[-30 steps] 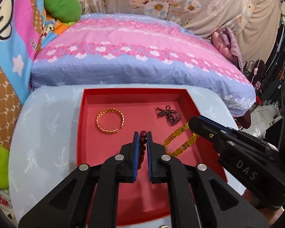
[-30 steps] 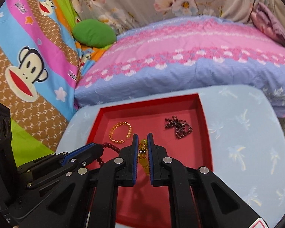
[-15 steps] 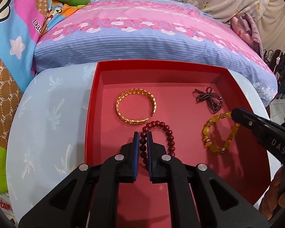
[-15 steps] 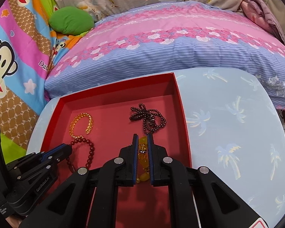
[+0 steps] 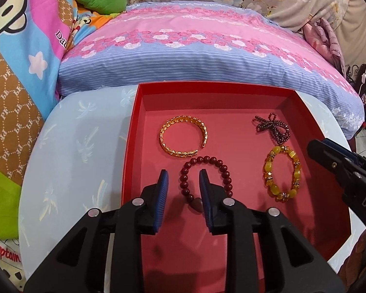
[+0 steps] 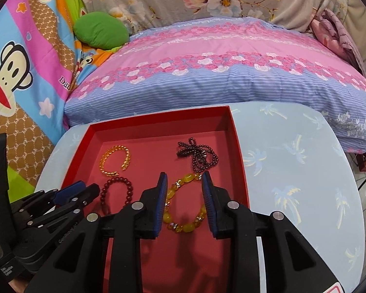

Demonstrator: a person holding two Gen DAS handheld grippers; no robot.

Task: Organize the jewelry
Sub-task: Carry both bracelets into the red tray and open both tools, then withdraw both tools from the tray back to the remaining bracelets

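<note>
All four pieces lay in the red tray (image 5: 131, 131); left gripper (image 5: 183, 183) and right gripper (image 6: 185, 184) were opening, bracelets released. Looked nearly done.

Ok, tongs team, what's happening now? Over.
Left tongs opening over dark red bead bracelet. Right tongs opening over yellow bead bracelet. Both bracelets down in red tray. Nothing blocking.

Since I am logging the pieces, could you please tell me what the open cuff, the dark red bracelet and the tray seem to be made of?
Open cuff: looks like gold-coloured metal, shiny, with a braided texture. Dark red bracelet: round, glossy beads, possibly stone, glass or polished wood; I cannot tell which. Tray: probably red cardboard, matte, with thin folded walls.
</note>
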